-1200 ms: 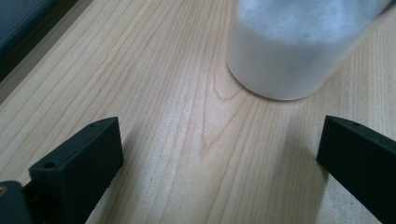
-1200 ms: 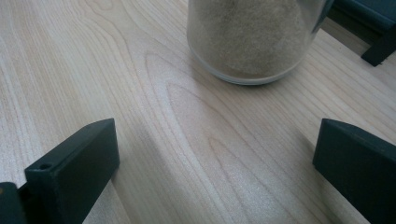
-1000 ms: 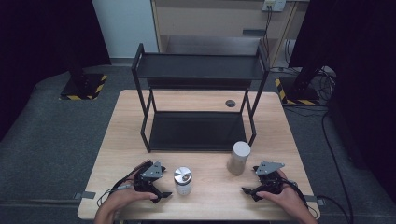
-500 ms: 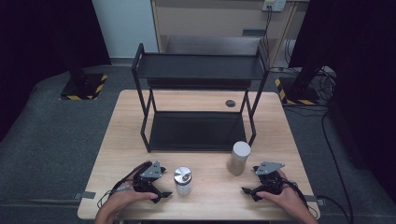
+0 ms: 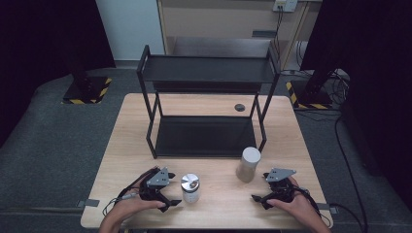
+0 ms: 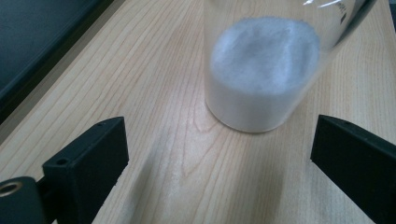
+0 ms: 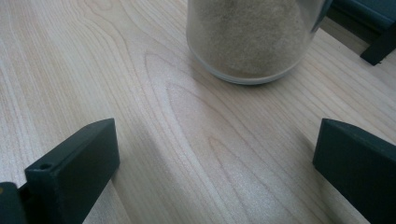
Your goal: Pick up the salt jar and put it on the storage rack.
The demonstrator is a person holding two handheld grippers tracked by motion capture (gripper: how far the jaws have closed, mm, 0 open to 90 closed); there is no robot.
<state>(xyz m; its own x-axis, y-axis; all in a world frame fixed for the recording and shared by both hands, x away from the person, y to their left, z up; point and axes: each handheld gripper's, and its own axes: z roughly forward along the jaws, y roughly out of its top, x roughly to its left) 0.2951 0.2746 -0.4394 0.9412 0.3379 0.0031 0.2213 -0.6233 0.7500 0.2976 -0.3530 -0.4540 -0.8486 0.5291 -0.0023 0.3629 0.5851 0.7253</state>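
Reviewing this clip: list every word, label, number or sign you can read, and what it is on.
None legible.
Jar of white powder: dark marks near its upper right edge, too blurred and cut off to read.
Yellow-black hazard stripes on the floor bases: a pattern, no words.
Wall outlet: too small to read.

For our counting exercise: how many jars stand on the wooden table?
2. A clear glass jar of white powder with a silver lid stands near the front edge, left of centre. A taller jar of tan powder with a pale lid stands right of it, beside the black metal shelf rack.
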